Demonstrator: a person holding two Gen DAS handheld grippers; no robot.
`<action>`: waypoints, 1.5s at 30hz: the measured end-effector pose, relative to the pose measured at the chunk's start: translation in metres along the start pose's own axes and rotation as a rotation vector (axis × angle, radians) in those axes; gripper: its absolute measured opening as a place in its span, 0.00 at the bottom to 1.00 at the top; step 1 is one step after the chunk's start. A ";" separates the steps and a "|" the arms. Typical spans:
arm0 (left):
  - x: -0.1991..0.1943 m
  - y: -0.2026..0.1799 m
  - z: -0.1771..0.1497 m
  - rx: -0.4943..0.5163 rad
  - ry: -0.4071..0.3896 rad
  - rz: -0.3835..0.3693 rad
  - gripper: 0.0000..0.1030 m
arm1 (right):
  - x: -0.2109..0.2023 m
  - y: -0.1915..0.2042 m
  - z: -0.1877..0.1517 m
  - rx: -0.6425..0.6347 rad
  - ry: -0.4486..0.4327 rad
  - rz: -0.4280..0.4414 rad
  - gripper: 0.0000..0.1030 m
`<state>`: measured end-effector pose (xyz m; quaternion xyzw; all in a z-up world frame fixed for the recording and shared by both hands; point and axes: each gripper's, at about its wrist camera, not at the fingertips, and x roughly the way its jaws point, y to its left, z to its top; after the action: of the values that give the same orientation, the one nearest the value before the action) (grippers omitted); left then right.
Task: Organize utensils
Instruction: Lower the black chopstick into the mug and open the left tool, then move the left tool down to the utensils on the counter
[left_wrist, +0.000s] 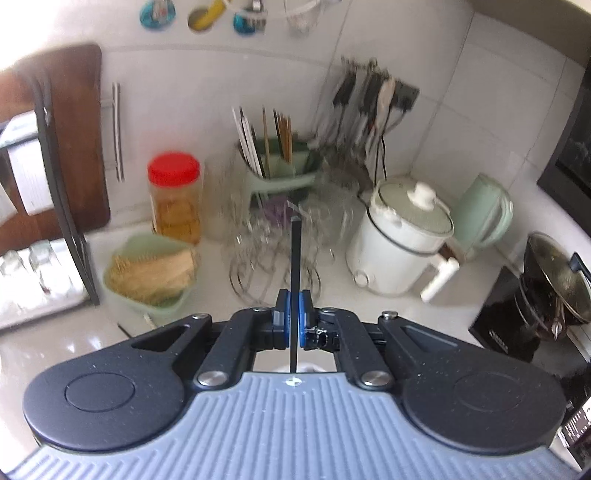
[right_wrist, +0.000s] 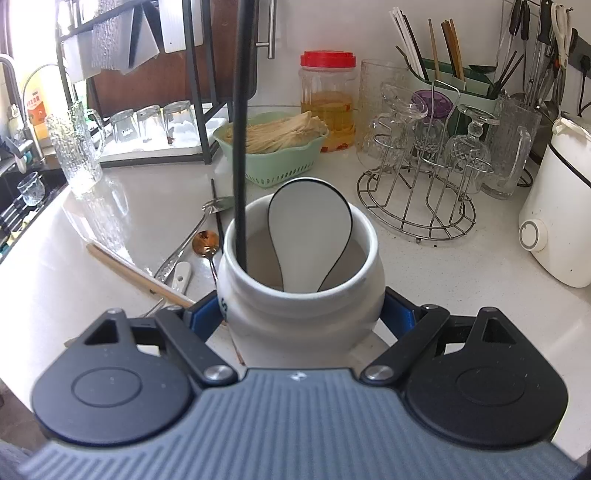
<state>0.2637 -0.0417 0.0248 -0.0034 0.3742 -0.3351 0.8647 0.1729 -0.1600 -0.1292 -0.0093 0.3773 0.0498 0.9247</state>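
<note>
Left gripper (left_wrist: 294, 317): blue pads pressed nearly together, pinching a thin black chopstick (left_wrist: 295, 266) that sticks straight out past the fingertips.

In the right wrist view the same black chopstick (right_wrist: 240, 140) comes down from above, its lower end inside the white ceramic jar (right_wrist: 299, 295), against the left inner wall.

Right gripper (right_wrist: 301, 317): fingers spread wide, one on each side of the jar, blue pads against its lower body.

The jar also holds a white spoon with a black rim (right_wrist: 309, 229), bowl up, leaning on the far wall.

On the counter left of the right gripper's left finger lie a wooden chopstick (right_wrist: 136, 275), a silver spoon (right_wrist: 184, 243) and a copper-coloured spoon (right_wrist: 206, 242), all outside the jar.

Ahead of the fingers: green basket (right_wrist: 280, 162), wire glass rack (right_wrist: 417, 206).
</note>
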 end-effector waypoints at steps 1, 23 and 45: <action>0.002 0.000 -0.003 0.002 0.012 -0.001 0.05 | 0.000 0.000 0.000 0.000 -0.001 0.000 0.88; 0.031 -0.005 -0.035 -0.013 0.183 -0.007 0.05 | -0.001 -0.001 0.000 -0.012 -0.004 0.005 0.88; -0.023 0.002 -0.041 -0.152 0.155 0.064 0.31 | -0.001 -0.001 0.002 -0.020 0.006 0.012 0.88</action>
<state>0.2272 -0.0165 0.0096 -0.0310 0.4643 -0.2772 0.8406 0.1738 -0.1608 -0.1273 -0.0166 0.3797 0.0592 0.9231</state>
